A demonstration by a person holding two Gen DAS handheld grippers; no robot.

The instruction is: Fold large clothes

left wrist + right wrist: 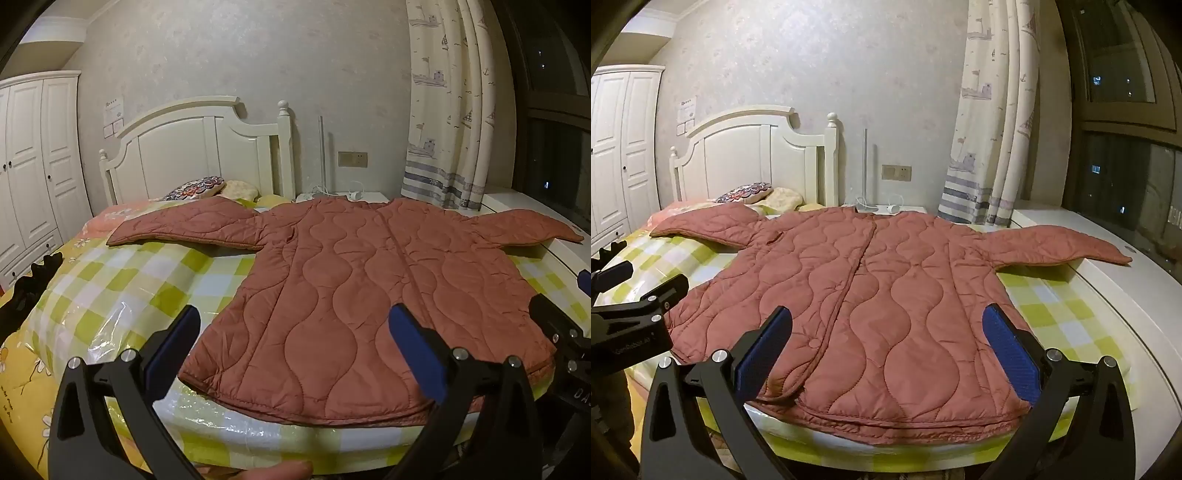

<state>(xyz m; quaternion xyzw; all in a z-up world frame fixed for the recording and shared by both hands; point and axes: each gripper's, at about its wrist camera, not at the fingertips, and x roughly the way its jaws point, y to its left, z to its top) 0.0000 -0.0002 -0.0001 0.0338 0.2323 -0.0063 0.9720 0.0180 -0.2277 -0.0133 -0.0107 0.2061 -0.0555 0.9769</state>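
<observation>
- The jacket lay flat on the bed, front up, so I could fold it neatly.
- Both sleeves were spread out to the sides. The left sleeve lay on the bed, and the right sleeve reached over onto the white ledge by the window. I think they were spread like that so each could be folded in over the middle.
- The hem was the part nearest to me, close to the bed's edge, so it was easy to reach.
- My left gripper was wide open and held nothing. It hung over the hem's left corner, tipped down a little.
- My right gripper was wide open too, with nothing in it. It hung over the right half of the hem.
- I held both open and apart, I think, so each could take its own side of the jacket.
- No fold had been made yet.
- The puffy cloth looked thick and slippery, so it might slide out of a weak grip.
</observation>
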